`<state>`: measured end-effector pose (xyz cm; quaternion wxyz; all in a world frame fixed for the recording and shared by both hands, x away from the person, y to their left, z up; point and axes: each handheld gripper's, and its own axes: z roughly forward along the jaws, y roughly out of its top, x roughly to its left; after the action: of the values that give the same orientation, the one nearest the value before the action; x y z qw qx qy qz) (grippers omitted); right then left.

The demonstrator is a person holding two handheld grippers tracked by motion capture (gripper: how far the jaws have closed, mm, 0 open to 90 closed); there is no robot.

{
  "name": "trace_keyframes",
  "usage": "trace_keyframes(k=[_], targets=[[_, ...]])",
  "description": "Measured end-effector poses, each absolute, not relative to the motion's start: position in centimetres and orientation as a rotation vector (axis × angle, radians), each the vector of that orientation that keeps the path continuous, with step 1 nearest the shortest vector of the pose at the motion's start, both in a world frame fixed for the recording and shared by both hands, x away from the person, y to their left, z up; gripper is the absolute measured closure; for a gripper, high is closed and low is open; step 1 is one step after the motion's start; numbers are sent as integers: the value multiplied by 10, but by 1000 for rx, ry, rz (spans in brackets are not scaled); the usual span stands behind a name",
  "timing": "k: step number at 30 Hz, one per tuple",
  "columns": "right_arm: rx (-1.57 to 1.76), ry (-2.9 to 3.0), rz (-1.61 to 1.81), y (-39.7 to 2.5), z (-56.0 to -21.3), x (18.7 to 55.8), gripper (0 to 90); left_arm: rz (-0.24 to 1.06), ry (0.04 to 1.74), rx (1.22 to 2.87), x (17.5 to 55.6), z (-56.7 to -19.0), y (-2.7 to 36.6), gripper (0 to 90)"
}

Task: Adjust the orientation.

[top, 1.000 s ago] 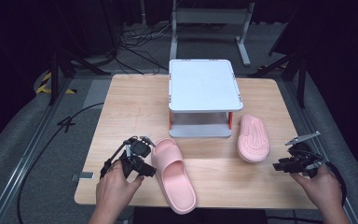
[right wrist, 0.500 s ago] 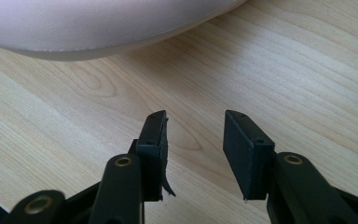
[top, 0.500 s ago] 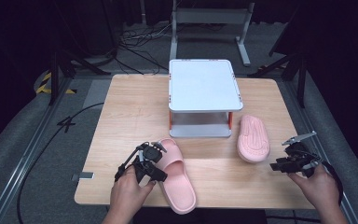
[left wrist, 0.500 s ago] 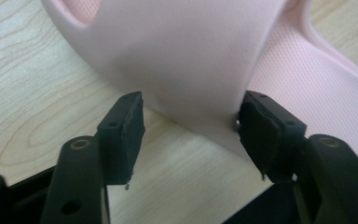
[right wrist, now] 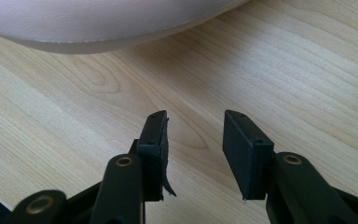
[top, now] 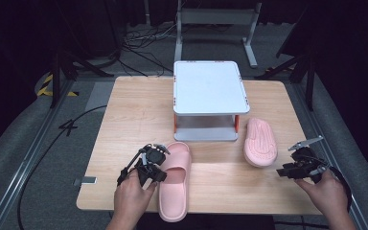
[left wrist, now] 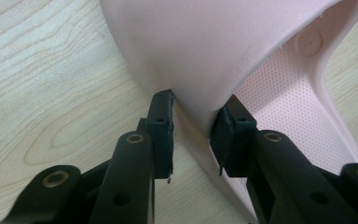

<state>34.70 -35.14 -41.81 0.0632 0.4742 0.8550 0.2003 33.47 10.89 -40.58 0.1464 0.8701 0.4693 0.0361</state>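
A pink slipper lies sole-down at the table's front, toe toward the white stand. My left gripper is at its left side. In the left gripper view the jaws pinch the slipper's side where the strap meets the sole, and both pads touch it, so my left gripper is shut on it. A second pink slipper lies sole-up to the right of the stand. My right gripper hovers open near the front right edge, just short of that slipper, with bare wood between its fingertips.
A white two-tier stand sits at the middle back of the wooden table. Metal frames and cables lie on the dark floor beyond. A cable runs down the floor on the left.
My left gripper has moved right, up to the near slipper, and its jaws now hold the slipper's left side. My right gripper has barely shifted.
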Motion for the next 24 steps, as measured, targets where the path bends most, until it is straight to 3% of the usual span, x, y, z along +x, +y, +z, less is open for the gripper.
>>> trace_keyframes(k=[14,24], targets=[[1446,2576,593,-355,-422,341,612,160,1340,2445,340,-389,101,781],[1459,2554,598,-360,-420,335,613,212,1296,2408,359,-369,86,784]])
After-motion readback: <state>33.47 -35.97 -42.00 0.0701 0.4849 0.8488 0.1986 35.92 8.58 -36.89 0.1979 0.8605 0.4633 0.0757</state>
